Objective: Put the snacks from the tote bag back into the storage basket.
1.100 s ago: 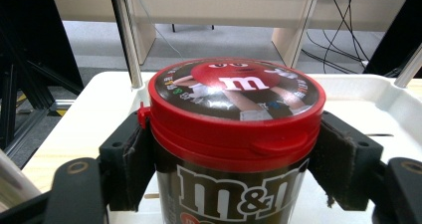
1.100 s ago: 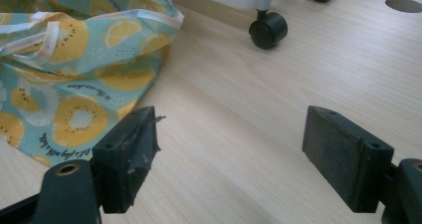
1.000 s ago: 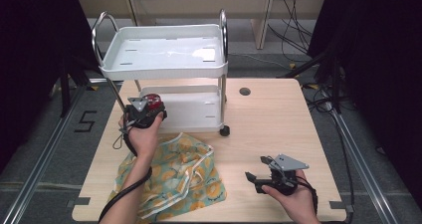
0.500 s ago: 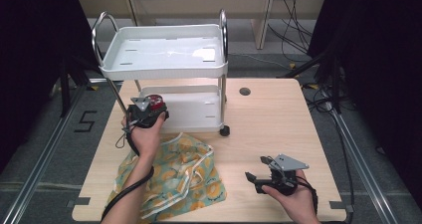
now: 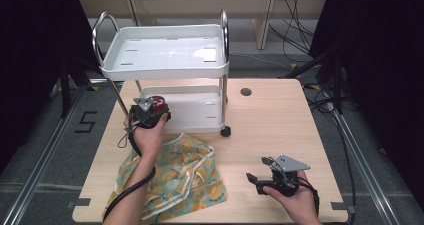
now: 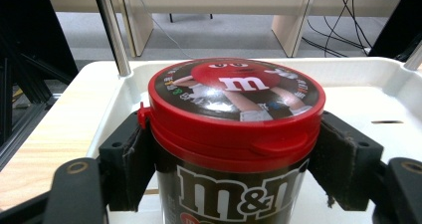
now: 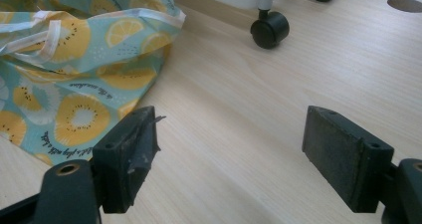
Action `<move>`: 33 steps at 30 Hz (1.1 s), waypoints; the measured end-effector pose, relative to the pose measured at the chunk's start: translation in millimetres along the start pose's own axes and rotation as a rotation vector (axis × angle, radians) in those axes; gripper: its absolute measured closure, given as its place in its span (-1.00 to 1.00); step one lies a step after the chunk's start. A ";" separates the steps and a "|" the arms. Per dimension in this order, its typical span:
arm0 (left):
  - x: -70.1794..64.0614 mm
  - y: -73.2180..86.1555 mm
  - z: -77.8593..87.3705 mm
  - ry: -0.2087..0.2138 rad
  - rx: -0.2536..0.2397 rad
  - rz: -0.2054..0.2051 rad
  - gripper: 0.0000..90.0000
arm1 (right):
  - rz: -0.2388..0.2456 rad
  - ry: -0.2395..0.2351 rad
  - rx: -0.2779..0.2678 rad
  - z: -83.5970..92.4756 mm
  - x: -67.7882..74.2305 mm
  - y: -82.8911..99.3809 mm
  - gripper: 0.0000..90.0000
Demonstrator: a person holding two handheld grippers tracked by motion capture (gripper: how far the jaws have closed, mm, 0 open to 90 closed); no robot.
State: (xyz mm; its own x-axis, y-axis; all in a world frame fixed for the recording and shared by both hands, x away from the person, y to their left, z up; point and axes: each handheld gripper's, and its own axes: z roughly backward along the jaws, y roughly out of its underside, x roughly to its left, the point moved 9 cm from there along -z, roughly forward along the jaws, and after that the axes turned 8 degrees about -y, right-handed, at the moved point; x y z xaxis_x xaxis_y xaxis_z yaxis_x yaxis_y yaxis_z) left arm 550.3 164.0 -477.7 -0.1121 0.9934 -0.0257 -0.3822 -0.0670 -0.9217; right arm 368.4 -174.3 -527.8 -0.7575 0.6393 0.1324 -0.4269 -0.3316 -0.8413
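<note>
Our left gripper point(image 6: 234, 184) grasps the candy jar point(image 6: 234, 149) just below its lid, at the cart's lower tray point(image 6: 348, 89). We judge it may tip when released. Our right gripper point(image 7: 234, 159) is released.

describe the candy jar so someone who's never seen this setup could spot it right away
Start at the white two-shelf cart at the table's far side and look at the left end of its lower shelf. There the left gripper clamps the candy jar between its fingers. It is a dark, round jar with white lettering and a red lid bearing a cartoon candy figure, unlike the flat fruit-print bag nearby.
</note>
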 end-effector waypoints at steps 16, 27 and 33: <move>-4.2 8.7 -6.1 0.011 0.022 -0.018 -0.44 | 0.030 -0.005 -0.008 -0.9 -2.1 -1.1 -0.50; -4.9 14.8 -10.6 -0.001 0.033 -0.026 -0.44 | 0.026 -0.004 -0.008 -0.6 -1.9 -1.1 -0.50; -5.7 19.2 -13.2 -0.004 0.047 -0.025 -0.44 | 0.021 -0.013 -0.003 -1.1 -0.7 -0.6 -0.50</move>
State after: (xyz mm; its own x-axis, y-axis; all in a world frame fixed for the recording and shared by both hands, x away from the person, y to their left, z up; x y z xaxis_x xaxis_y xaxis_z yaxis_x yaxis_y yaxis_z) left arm 555.8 158.2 -500.5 -0.1057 0.9944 -0.0016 -0.4272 -0.0469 -0.9029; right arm 369.7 -173.7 -527.9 -0.7723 0.6236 0.1214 -0.4094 -0.3424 -0.8457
